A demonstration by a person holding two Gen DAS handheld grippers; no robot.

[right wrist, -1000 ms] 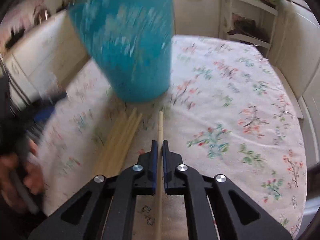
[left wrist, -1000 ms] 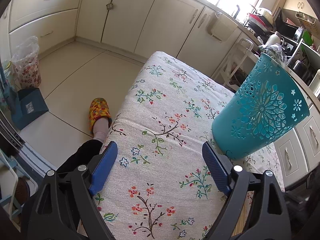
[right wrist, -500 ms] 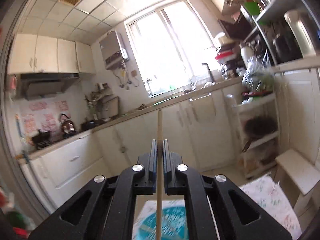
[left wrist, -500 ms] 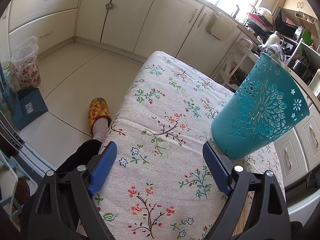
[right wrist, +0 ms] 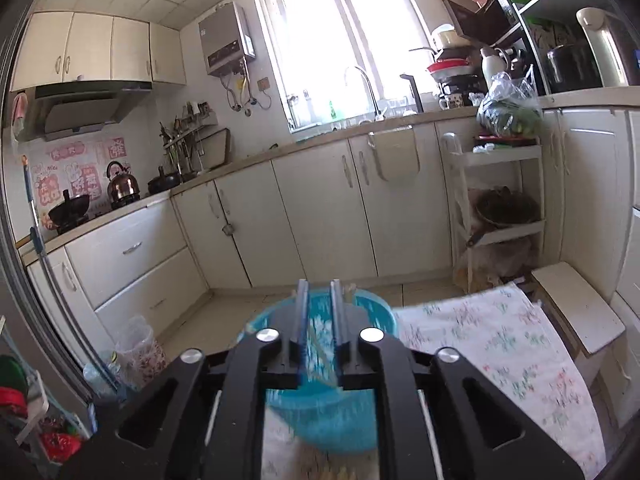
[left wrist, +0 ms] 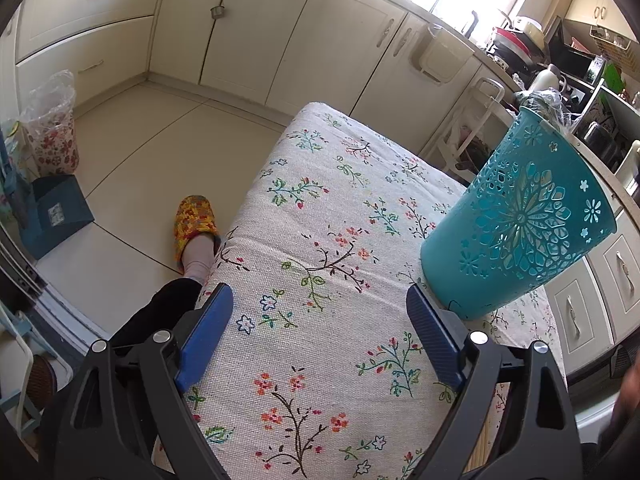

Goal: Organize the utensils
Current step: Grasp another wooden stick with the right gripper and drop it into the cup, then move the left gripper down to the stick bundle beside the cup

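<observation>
The right tool [right wrist: 319, 292] is hanging over the mouth of the teal holder [right wrist: 320, 360], lower centre of its frame, jaws a narrow gap apart. A blurred pale stick seems to be slipping between them; whether it is gripped I cannot tell. The left tool [left wrist: 320, 312] is idling wide open, empty, over the floral desk [left wrist: 304, 216], the holder [left wrist: 516, 236] at its right. If that stick catches the rim, it may tip out onto the cloth.

Teal plastic basket [left wrist: 516, 224] with lacy flower cutouts, upright on the floral cloth at the right of the left wrist view. Blurred in the right wrist view, bottom centre [right wrist: 368, 312], pale chopstick [right wrist: 320, 350] slanting inside.
</observation>
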